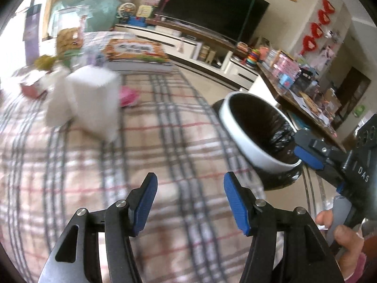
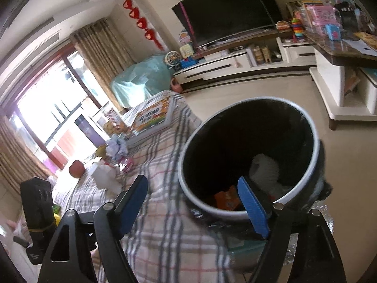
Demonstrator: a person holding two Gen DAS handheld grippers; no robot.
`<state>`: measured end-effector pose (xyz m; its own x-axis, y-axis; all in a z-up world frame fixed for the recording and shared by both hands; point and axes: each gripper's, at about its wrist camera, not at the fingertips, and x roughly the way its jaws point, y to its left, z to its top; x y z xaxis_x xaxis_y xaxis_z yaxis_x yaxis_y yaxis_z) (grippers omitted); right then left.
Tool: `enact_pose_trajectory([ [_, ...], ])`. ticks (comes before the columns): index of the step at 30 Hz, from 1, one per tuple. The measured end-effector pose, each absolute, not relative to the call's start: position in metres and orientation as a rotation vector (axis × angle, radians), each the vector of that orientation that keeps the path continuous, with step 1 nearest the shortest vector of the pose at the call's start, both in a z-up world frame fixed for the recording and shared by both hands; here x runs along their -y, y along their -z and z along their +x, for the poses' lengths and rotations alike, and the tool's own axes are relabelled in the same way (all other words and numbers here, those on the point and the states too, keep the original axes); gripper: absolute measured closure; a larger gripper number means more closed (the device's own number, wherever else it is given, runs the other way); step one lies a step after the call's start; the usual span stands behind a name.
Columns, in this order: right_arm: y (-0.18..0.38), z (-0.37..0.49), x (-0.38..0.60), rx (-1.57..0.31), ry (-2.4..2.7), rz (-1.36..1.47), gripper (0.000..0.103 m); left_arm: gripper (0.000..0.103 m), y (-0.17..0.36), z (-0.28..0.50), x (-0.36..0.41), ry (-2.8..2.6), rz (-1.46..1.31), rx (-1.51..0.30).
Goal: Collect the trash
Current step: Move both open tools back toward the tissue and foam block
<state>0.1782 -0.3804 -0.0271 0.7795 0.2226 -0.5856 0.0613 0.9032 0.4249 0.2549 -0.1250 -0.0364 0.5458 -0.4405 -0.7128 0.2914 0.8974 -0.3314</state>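
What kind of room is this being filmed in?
Most likely a home living room: a big television stands on a low white cabinet, curtains hang by a large window, and children's toys crowd a side table.

bare plaid cloth [image 1: 165, 141] gives passage; a blurred, probably white box [image 1: 94, 99] blocks far-left.

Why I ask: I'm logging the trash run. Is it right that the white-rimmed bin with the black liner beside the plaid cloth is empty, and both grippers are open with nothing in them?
Not quite: the bin is not empty. The right wrist view shows an orange wrapper and white crumpled paper inside. The rest holds: it stands beside the plaid cloth, and the left gripper and right gripper are open and empty.
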Motion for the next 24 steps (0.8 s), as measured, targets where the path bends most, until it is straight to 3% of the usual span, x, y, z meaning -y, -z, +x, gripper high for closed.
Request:
enact_pose_trajectory([
  [24,0.052,0.202,0.260,-0.767,-0.323,0.312,0.019,0.041,0.032,0.217,0.008,0.181,-0.240,-0.874],
])
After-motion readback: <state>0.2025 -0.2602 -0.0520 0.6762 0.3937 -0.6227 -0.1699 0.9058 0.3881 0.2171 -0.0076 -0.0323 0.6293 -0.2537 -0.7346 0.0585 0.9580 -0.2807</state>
